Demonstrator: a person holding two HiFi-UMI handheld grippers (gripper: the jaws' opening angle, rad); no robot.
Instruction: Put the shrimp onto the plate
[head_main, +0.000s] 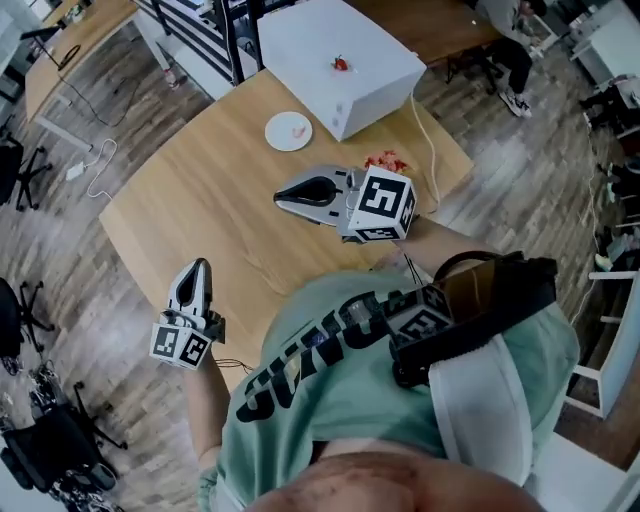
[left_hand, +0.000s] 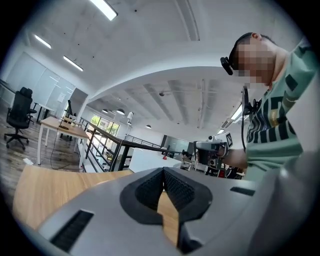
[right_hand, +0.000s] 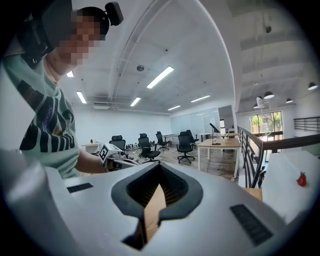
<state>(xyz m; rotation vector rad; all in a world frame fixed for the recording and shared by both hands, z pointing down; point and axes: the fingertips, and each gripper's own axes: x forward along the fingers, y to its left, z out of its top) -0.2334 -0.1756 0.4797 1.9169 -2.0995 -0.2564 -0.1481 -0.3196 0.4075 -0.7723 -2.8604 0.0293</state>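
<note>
Shrimp (head_main: 385, 160) lie in a small red-pink heap on the wooden desk (head_main: 190, 200), near the back end of the right hand-held gripper (head_main: 282, 196). That gripper's jaws are pressed together at the tips and hold nothing. The left hand-held gripper (head_main: 200, 265) is closed and empty too, and hangs by the desk's near edge, well apart from the heap.

I think the pick-up has not begun. To do it well, the right gripper should turn toward the heap, open wide, and come down over just one shrimp. The shrimp look small, curled and bumpy, and are likely soft and slippery, so a slow, gentle squeeze on the thick middle seems best.

The plate (head_main: 277, 138) is round, white, smooth and flat, and sits between the grippers and a big white box (head_main: 300, 40). A pale pink bit (head_main: 298, 126) lies on the plate; it may be a shrimp, but it is too small to tell.
</note>
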